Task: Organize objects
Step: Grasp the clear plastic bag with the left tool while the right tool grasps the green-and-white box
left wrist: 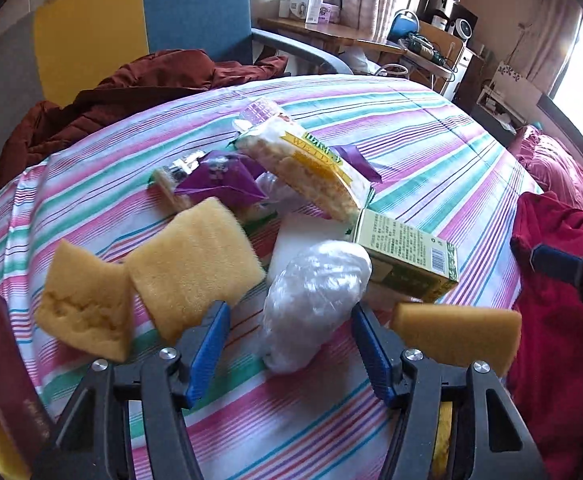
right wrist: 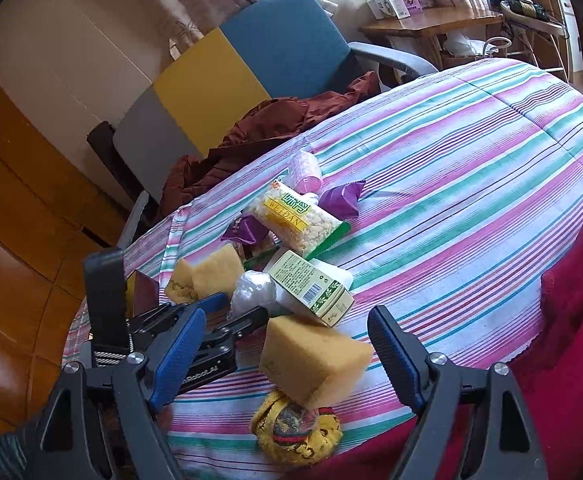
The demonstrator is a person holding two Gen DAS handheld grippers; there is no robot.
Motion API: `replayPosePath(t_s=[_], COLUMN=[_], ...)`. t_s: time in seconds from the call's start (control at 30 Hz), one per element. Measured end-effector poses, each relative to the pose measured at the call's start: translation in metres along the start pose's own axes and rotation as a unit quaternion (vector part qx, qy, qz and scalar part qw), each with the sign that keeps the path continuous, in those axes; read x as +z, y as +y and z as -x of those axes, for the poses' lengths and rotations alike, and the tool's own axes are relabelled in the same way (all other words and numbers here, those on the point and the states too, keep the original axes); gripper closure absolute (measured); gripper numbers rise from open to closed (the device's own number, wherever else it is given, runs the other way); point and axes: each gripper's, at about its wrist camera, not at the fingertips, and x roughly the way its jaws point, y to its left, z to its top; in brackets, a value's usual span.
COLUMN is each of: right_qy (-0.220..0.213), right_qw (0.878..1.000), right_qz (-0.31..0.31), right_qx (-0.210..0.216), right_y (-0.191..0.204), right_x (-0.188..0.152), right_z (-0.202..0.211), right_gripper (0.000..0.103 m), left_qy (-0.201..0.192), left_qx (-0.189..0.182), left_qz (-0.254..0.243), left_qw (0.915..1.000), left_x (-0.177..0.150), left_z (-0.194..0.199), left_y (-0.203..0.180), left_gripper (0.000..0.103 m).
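On the striped bedspread [left wrist: 431, 152] lies a heap of small things. My left gripper [left wrist: 289, 310] is open, and a crumpled clear plastic bag [left wrist: 315, 300] lies between its blue pads [left wrist: 207, 348] without touching them. Two yellow sponges [left wrist: 195, 264] sit to its left and a third sponge [left wrist: 459, 332] to its right. Behind the bag are a green box [left wrist: 407, 256] and a cracker pack [left wrist: 303, 168]. My right gripper [right wrist: 287, 314] stands open around the third sponge [right wrist: 315, 360], clear of it. The left gripper [right wrist: 235, 308] shows in that view too.
Purple snack packets [left wrist: 219, 180] and a clear pink cup [left wrist: 259, 110] lie further back. A yellow patterned pouch [right wrist: 295, 432] sits under the near sponge. A brown jacket [left wrist: 131, 84] drapes a blue-and-yellow chair [left wrist: 151, 12]. Red cloth [left wrist: 551, 320] covers the right side.
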Motion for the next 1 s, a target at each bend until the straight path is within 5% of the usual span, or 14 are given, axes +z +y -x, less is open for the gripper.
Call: replayPosePath(t_s=[0.03,0.07,0.43,0.67,0.77,0.87,0.93,1.0], right_qy=[0.001,0.003,0.059,0.130,0.156,0.188,0.180,0.155], right_qw=[1.000,1.000,0.995,0.967,0.953,0.938,0.938,0.945], right_qz=[0.000,0.000,0.062,0.180,0.211,0.229,0.226,0.219], right_qx=[0.000,-0.001,-0.058,-0.121,-0.150,-0.181,-0.190,-0.188], right_y=[0.000,0.000,0.020,0.053,0.058,0.056,0.055,0.055], right_x=[0.000,0.000,0.007,0.026,0.027,0.022,0.021,0.023], right_z=[-0.001,-0.001,-0.021,-0.078,-0.100,-0.120,-0.121,-0.113], right_gripper=[0.018,0.018,0.018,0.022,0.031,0.054,0.070,0.073], left_qy=[0.001,0.004,-0.023,-0.053,-0.065,-0.075,-0.082,-0.088], left_qx=[-0.001,0.000,-0.013,-0.011,-0.002,0.001,0.005,0.008], left_qz=[-0.005,-0.008,0.045,0.077,0.086,0.101,0.109,0.118], left_qw=[1.0000,1.0000,0.9986,0.9956,0.9942,0.9921,0.9907,0.9891], left_x=[0.000,-0.001,-0.040,-0.060,-0.066,-0.074,-0.079,-0.086], left_z=[-0.002,-0.003,0.055,0.096,0.109,0.122,0.131,0.140], left_y=[-0.001,-0.001,0.024,0.039,0.045,0.053,0.058,0.065], left_gripper=[0.067,0.068,0.070,0.069,0.069,0.069,0.069,0.069])
